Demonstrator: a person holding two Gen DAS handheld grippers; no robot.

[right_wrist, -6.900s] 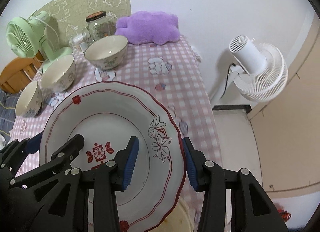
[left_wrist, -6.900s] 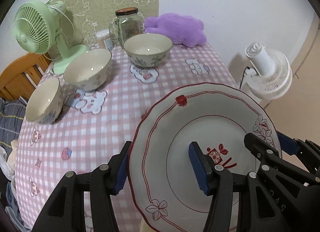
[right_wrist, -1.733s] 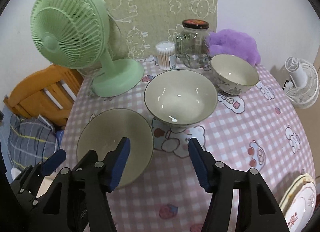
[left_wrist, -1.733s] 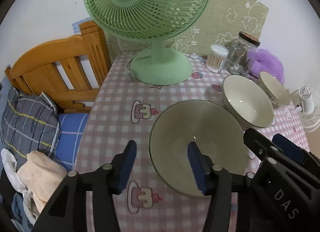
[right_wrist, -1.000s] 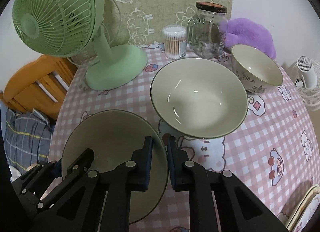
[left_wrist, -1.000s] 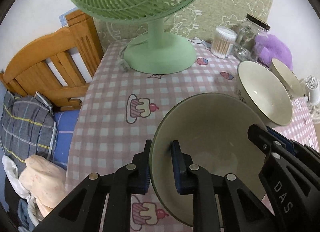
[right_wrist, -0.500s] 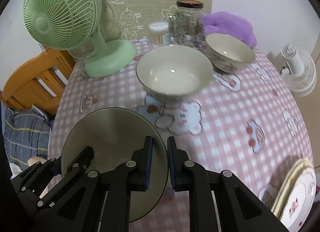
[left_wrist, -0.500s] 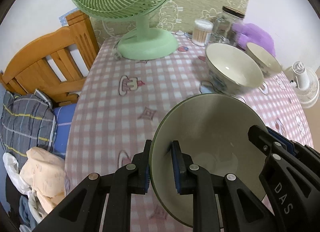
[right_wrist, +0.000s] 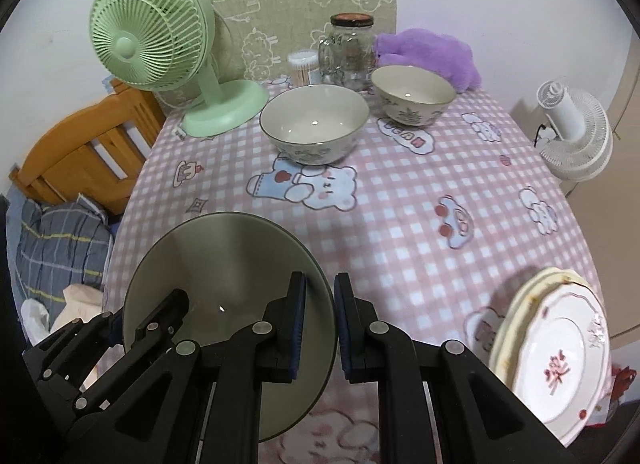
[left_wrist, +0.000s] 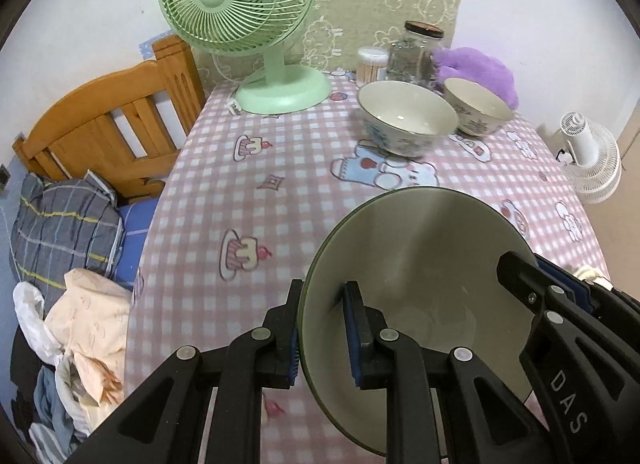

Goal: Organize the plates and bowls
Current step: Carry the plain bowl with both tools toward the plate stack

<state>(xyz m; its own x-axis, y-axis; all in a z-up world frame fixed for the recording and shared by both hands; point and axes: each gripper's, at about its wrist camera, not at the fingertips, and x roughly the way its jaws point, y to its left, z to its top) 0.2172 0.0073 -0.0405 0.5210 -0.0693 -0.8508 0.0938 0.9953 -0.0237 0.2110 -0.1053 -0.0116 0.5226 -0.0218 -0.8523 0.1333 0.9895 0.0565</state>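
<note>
Both grippers pinch opposite sides of one grey-green bowl: the left gripper is clamped on its left rim and the right gripper on its right rim, one finger inside and one outside each wall, which likely steadies a wide, smooth bowl that a single pinch might let swing. The bowl hangs above the near part of the desk, clear of the pink checked cloth, while the large floral bowl and the smaller floral bowl stand far back beside the green fan, glass jar and cotton-swab tub. A stack of plates sits at the desk's near right edge. Compared with half a second ago, the bowl has been drawn nearer the person and farther from the floral bowls, the grips unchanged; seven seconds back the grippers carried the red-rimmed plate that now tops the stack.
</note>
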